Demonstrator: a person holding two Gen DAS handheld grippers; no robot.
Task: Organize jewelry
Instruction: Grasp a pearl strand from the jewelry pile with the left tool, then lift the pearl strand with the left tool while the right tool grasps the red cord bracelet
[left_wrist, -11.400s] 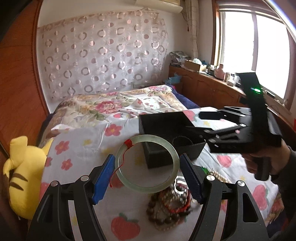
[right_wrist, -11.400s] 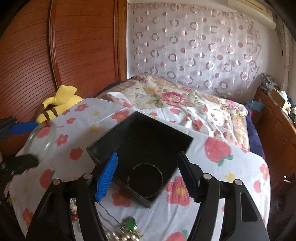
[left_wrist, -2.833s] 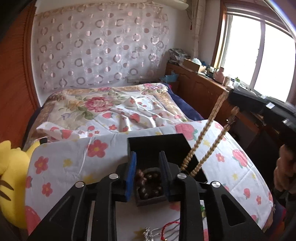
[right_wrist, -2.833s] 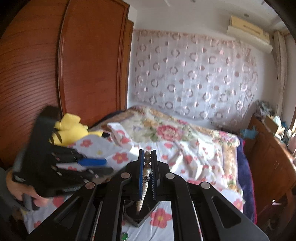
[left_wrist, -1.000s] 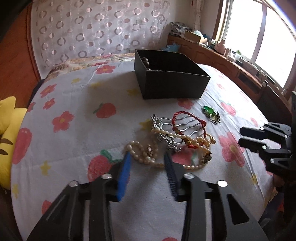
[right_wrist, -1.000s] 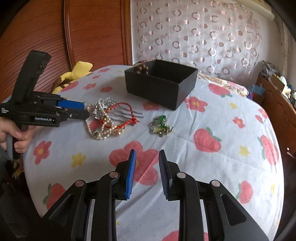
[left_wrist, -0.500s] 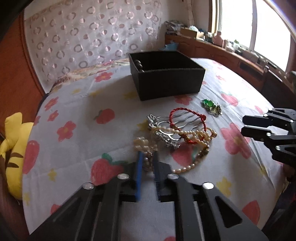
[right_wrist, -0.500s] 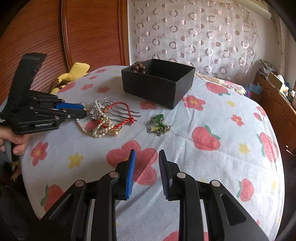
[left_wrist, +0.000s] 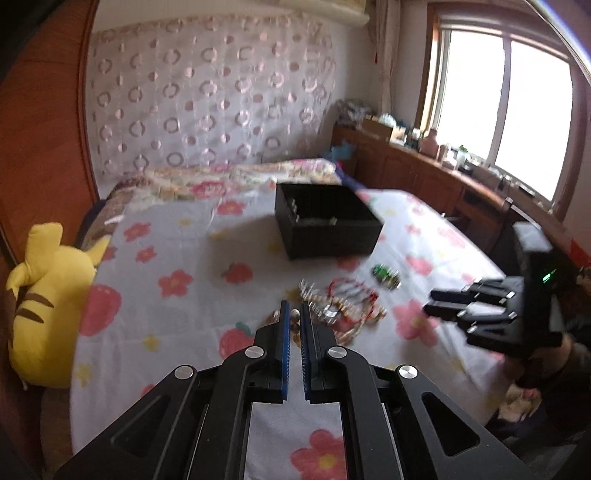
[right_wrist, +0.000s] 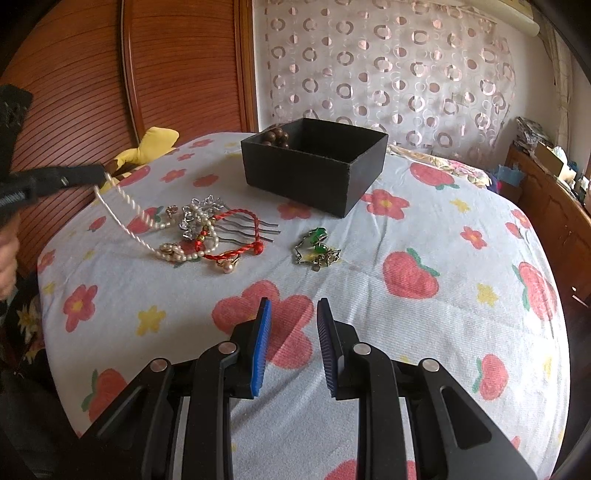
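Note:
My left gripper (left_wrist: 294, 312) is shut on one end of a white pearl necklace (right_wrist: 125, 218) and holds that end off the table. The strand slopes down into a tangle holding a silver hair comb (right_wrist: 203, 216) and a red cord bracelet (right_wrist: 236, 236). A green pendant (right_wrist: 316, 245) lies apart to their right. Behind them stands the black box (right_wrist: 314, 166), with brown beads (right_wrist: 277, 138) in its corner. My right gripper (right_wrist: 291, 332) hovers over the tablecloth in front of the pile, narrowly open with nothing between its blue pads.
The round table (right_wrist: 461, 295) wears a white cloth printed with strawberries and flowers. A yellow plush toy (left_wrist: 48, 306) sits at its left edge. A bed (left_wrist: 221, 177) lies behind, and a wooden cabinet (left_wrist: 424, 177) runs under the window.
My left gripper closed on the pearl necklace and rose, drawing one end of the strand up out of the pile. The right gripper stayed where it was.

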